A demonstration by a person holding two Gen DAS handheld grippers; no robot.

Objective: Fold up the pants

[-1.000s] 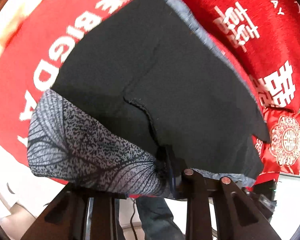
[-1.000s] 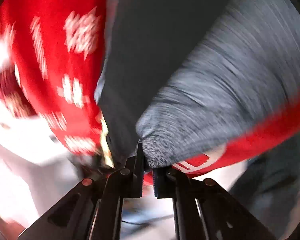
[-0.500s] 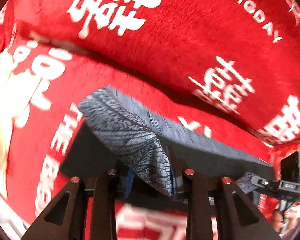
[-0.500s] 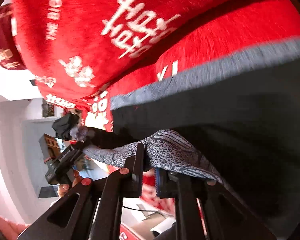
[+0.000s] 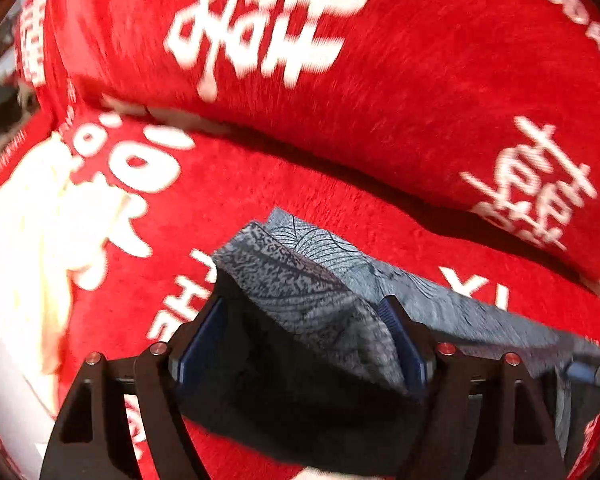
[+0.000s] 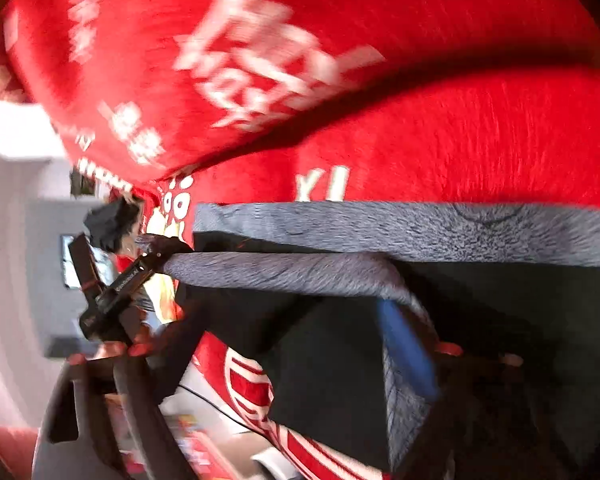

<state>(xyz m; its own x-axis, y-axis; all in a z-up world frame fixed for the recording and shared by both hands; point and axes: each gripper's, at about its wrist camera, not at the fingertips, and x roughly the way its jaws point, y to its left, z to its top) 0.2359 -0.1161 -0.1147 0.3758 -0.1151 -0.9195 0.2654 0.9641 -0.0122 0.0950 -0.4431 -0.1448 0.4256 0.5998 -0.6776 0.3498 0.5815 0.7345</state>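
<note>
Grey leaf-print pants w/ black lining (image 5: 312, 304) folded over, lying on red plush blanket w/ white lettering (image 5: 380, 216). Left gripper (image 5: 308, 332) jaws opening, spread apart, pants corner loose btwn blue pads, not pinched. Right gripper (image 6: 300, 344) jaws opening too, wide, fabric edge draped btwn fingers, unclamped. Left gripper also seen at far left of right wrist view, blurred.

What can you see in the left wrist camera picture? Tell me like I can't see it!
The left gripper is opening its jaws, and a corner of the grey leaf-patterned pants lies loosely between them. The pants rest on a red blanket with big white writing.
</note>
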